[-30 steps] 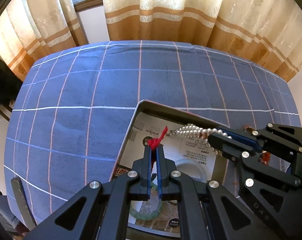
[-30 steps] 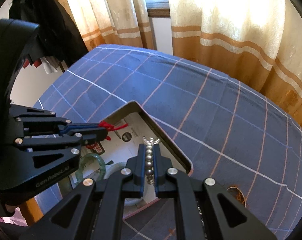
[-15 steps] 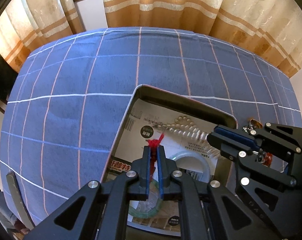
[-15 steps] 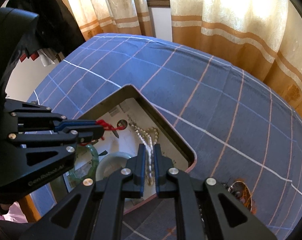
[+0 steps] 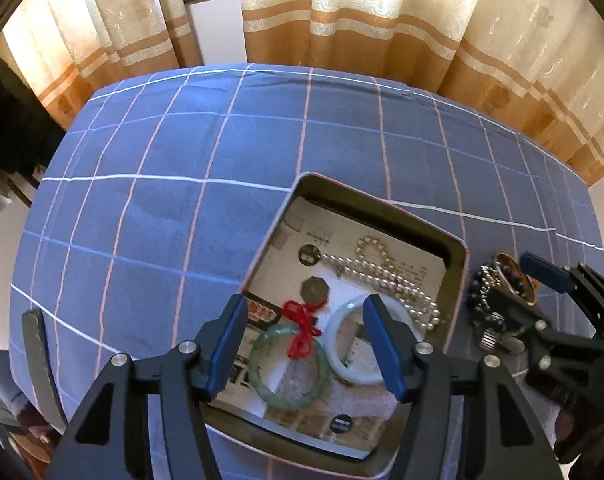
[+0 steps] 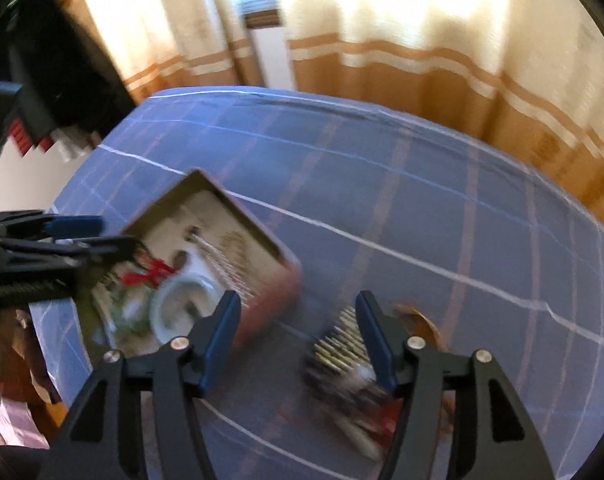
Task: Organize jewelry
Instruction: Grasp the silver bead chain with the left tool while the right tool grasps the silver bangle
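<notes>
Step in hand: while both sets of jaws are opening, a release into the tin (image 5: 457, 246) is being finished; this is judged, not seen, to lead on to the loose pile outside it.
Landmark: the open rectangular tin on the blue checked cloth (image 5: 162, 220); every place below is given relative to it.
Left gripper (image 5: 305, 344): held above the tin's near half, fingers spread wide, nothing pressed between them; the red knotted cord (image 5: 302, 326) is seen lying below the gap, on the tin's floor.
Right gripper (image 6: 294, 336): placed just outside the tin's right wall, fingers parted, nothing gripped; the view is badly blurred.
Pearl necklace (image 5: 385, 276): laid across the far right part of the tin's floor, partly looped.
Bangles: a green bangle (image 5: 288, 368) and a white bangle (image 5: 355, 344) are lying side by side in the near part of the tin, the cord partly over the green one.
Bronze coin pendant (image 5: 314, 290): lying mid-floor, at the cord's far end.
Remaining jewelry (image 5: 497, 300): a mixed heap of beads and chains just outside the tin's right wall, beside the right gripper.
Doing it well: the jaws are best cleared straight upward so that cord and pearls are not snagged; one strand should be singled out from the heap, since tangled pieces may be dragged along together.
</notes>
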